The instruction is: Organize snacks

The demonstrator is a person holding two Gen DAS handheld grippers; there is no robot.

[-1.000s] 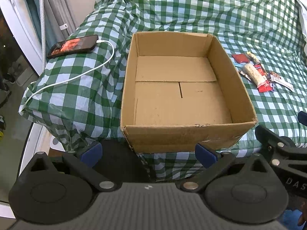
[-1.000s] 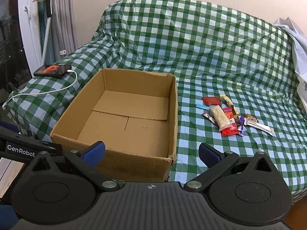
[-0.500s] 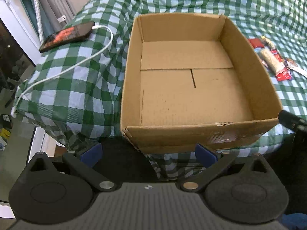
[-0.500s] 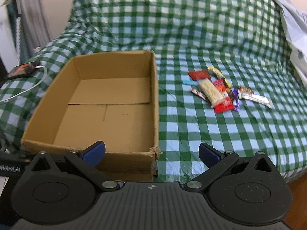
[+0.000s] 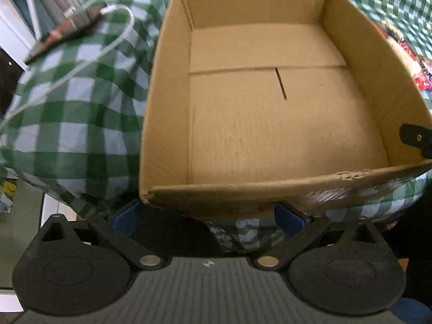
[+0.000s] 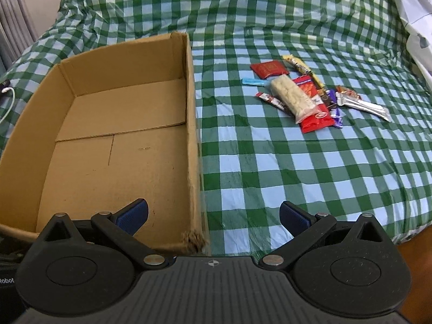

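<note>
An empty cardboard box [image 6: 113, 124] sits on the green checked cover, seen close in the left wrist view as the box [image 5: 270, 108]. To its right lies a small pile of snacks [image 6: 305, 91]: a pale wafer pack [image 6: 290, 95], a red packet [image 6: 269, 68], a yellow bar [image 6: 302, 68], a silver wrapper [image 6: 361, 105]. My right gripper [image 6: 213, 216] is open, straddling the box's near right corner, with nothing between its fingers. My left gripper [image 5: 208, 216] is open just below the box's near wall. A strip of the snacks [image 5: 415, 62] shows past the box's right wall.
A phone [image 5: 67, 29] on a white cable [image 5: 81, 64] lies on the cover left of the box. The right gripper's black finger [image 5: 415, 137] pokes in at the box's right wall. White fabric [image 6: 415, 19] lies at the far right. The cover [image 6: 297, 167] drops off at the front edge.
Both grippers have moved forward toward the box. The left one now sits under its near wall and looks down into it; the right one has swung right and closer to the snacks.
</note>
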